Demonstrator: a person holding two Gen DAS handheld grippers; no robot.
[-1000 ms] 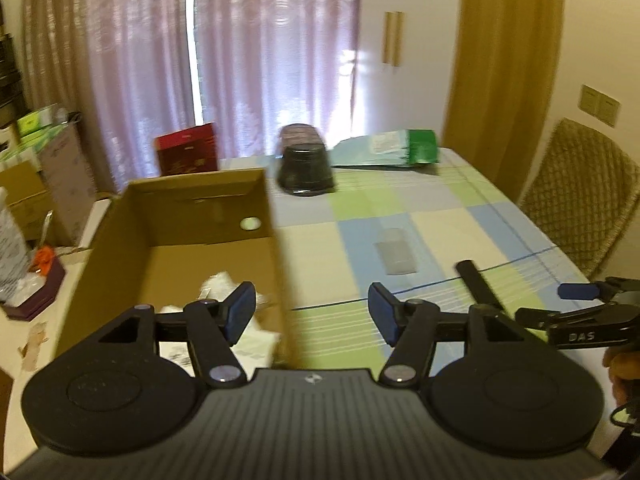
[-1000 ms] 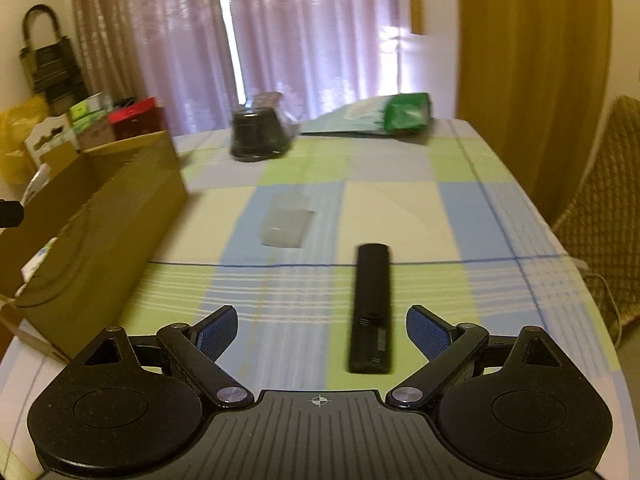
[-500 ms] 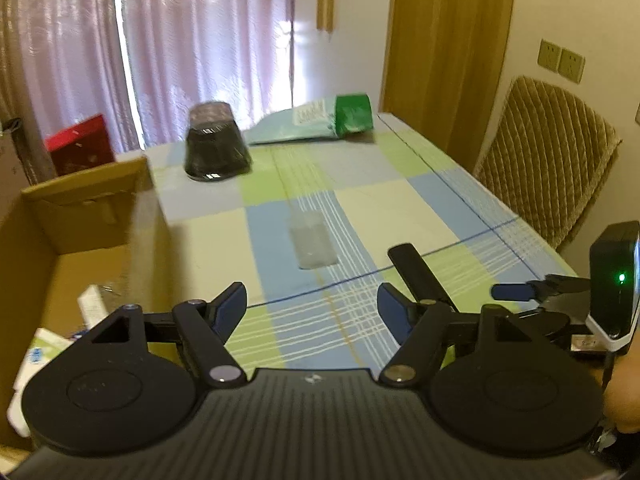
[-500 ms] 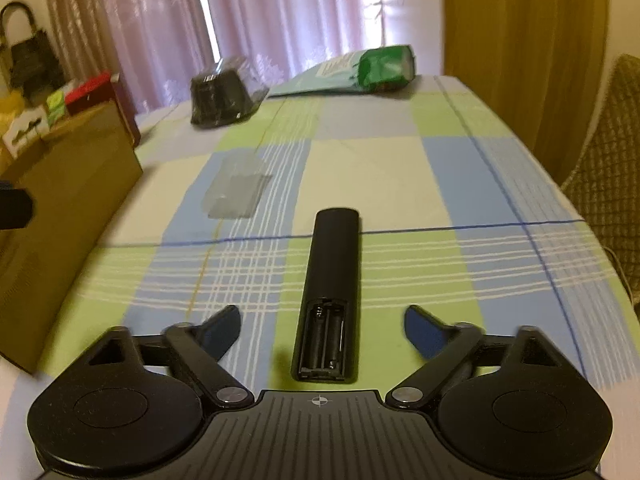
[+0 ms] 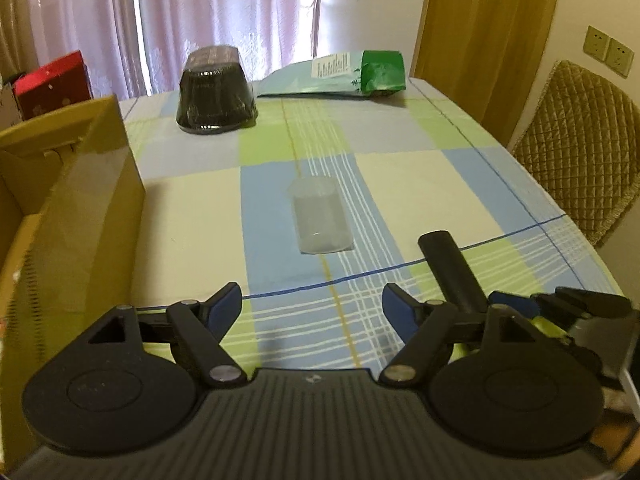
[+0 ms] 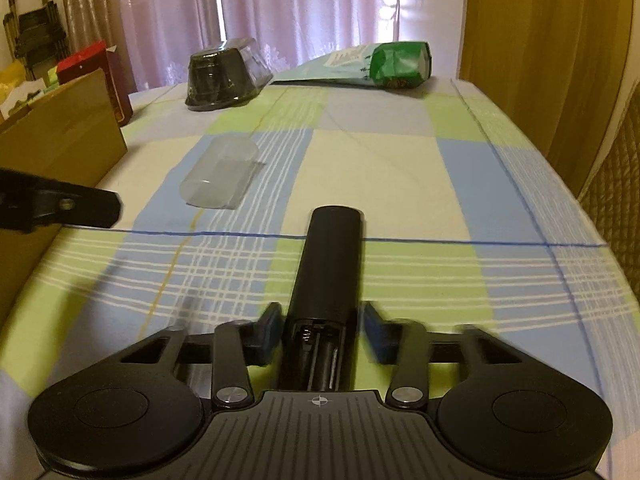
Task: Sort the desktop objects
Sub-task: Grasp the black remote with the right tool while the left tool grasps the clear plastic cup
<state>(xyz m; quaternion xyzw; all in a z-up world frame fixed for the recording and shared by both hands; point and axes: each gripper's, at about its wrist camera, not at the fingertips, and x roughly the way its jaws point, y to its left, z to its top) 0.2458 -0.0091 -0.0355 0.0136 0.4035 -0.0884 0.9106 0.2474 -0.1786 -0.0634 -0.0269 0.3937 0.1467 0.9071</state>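
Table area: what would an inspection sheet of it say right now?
Surface: checked tablecloth, lying flat.
Job's things: black remote, battery bay open; clear plastic piece; cardboard box at the left edge.
Clutter: black tub and green bag at the far end.
Grippers: left gripper open, empty; right gripper straddles the remote, blurred, grip unclear.
Cables: nothing seen.
Surroundings: curtains, quilted chair, red box, wall sockets.

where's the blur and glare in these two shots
Right wrist view: the right hand-held gripper has smeared fingertips, motion blur, while the black remote between them stays fairly sharp. Left wrist view: the cardboard box at the left edge is soft. Both views: the backlit curtains wash out, and fisheye bends the table edges.
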